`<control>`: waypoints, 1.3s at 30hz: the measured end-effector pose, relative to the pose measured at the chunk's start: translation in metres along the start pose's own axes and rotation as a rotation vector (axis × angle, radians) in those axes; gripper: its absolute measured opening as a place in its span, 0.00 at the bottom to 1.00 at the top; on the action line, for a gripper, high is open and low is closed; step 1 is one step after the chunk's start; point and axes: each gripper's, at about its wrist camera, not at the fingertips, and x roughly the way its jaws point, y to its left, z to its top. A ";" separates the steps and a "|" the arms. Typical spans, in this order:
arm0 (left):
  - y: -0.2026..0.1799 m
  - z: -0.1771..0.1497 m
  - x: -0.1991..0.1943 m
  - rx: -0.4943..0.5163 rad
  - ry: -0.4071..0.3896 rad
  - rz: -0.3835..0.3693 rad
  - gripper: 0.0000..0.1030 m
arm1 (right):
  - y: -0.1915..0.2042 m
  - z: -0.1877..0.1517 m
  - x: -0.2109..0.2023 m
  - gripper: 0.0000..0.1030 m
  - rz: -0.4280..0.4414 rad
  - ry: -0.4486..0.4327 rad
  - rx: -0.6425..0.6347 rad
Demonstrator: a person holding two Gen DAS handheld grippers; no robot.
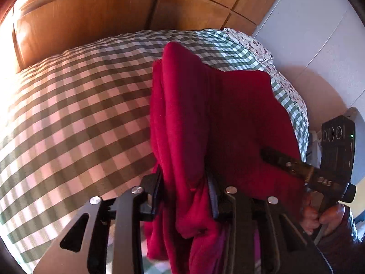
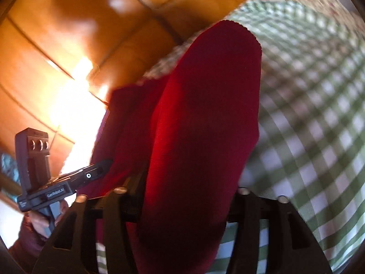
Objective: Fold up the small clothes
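A red garment (image 1: 205,114) hangs bunched over a bed with a green-and-white checked cover (image 1: 79,114). My left gripper (image 1: 184,187) is shut on a thick fold of it, with cloth spilling down on both sides of the jaws. In the left wrist view the right gripper (image 1: 285,162) reaches into the cloth's right side, held by a hand (image 1: 319,217). In the right wrist view the red garment (image 2: 205,114) drapes over my right gripper (image 2: 187,196) and fills the gap, hiding the fingertips. The left gripper (image 2: 100,166) bites its left edge.
A wooden wardrobe (image 1: 91,11) stands behind the bed, with bright sun glare on the wardrobe (image 2: 75,114). A floral sheet (image 1: 257,48) shows at the bed's far edge, beside pale floor (image 1: 308,34). The checked cover (image 2: 308,137) stretches right of the cloth.
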 end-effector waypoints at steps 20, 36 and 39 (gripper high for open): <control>-0.038 0.018 -0.035 0.125 -0.193 0.052 0.39 | 0.093 -0.023 -0.032 0.54 -0.434 -0.108 -0.409; -0.046 0.013 -0.020 0.133 -0.164 0.127 0.50 | 0.073 -0.040 -0.028 0.59 -0.492 -0.120 -0.331; -0.045 0.008 -0.026 0.129 -0.176 0.137 0.52 | 0.077 -0.042 -0.034 0.60 -0.502 -0.122 -0.328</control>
